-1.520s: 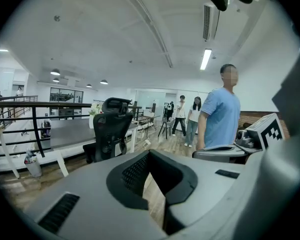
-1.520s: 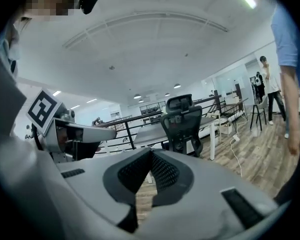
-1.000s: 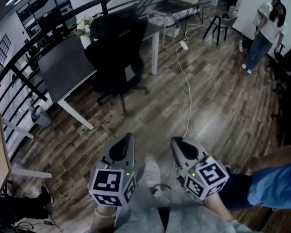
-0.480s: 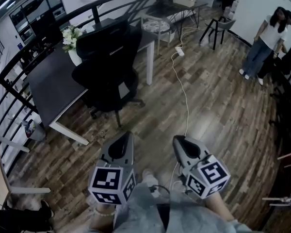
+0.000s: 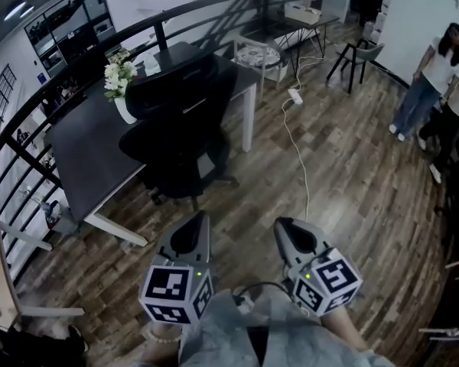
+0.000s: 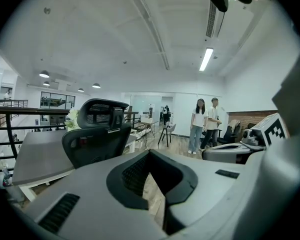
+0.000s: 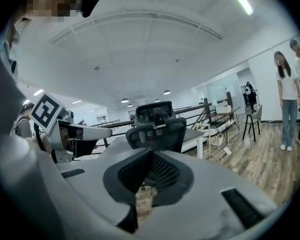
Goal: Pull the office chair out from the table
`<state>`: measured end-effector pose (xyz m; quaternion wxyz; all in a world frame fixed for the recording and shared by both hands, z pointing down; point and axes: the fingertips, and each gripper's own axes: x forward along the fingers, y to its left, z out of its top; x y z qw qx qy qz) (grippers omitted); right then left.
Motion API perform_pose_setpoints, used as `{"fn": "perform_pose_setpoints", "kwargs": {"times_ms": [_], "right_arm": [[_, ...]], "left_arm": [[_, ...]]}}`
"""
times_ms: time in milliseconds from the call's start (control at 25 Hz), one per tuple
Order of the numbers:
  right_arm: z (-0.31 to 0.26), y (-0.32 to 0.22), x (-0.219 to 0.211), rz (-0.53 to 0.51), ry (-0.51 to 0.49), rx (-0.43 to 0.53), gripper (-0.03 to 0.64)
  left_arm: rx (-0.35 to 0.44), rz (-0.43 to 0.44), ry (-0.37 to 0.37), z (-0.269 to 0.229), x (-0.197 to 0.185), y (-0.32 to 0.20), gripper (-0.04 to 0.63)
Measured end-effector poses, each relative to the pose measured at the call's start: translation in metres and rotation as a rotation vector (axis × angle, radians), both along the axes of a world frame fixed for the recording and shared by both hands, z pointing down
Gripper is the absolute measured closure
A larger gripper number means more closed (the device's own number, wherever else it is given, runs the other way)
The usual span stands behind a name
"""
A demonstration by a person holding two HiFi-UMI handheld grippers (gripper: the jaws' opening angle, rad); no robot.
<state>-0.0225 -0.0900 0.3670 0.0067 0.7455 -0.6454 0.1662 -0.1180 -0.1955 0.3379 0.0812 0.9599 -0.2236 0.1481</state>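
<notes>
A black railing (image 5: 19,125) runs along the far left, behind the office chair. Between it and the chair lies the dark table (image 5: 84,147), with a white vase of flowers (image 5: 118,82) on its top just to the chair's upper left. The black office chair (image 5: 180,121) stands pushed up against the table's edge, its backrest and headrest turned toward the grippers. To the chair's right, a white cable with a power strip (image 5: 295,95) trails across the wooden floor (image 5: 352,174), and farther right, well apart from the chair, a person (image 5: 436,67) stands. On the near side of the chair and clear of it, the left gripper (image 5: 191,228) has its jaws closed together with nothing between them. Beside it, the right gripper (image 5: 291,232) is likewise closed and empty. Both grippers point toward the chair.
</notes>
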Motion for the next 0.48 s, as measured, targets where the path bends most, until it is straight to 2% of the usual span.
{"fn": "perform_pose_setpoints", "kwargs": {"times_ms": [280,480], "right_arm": [[0.005,-0.017,0.008,-0.004,0.009,-0.027,0.614],[-0.001,-0.041,0.016,-0.033,0.043,-0.024,0.614]], "left_arm": [[-0.001,-0.036,0.011,0.0,-0.005,-0.023,0.584],[0.005,-0.093,0.024,-0.003,-0.016,-0.043,0.584]]}}
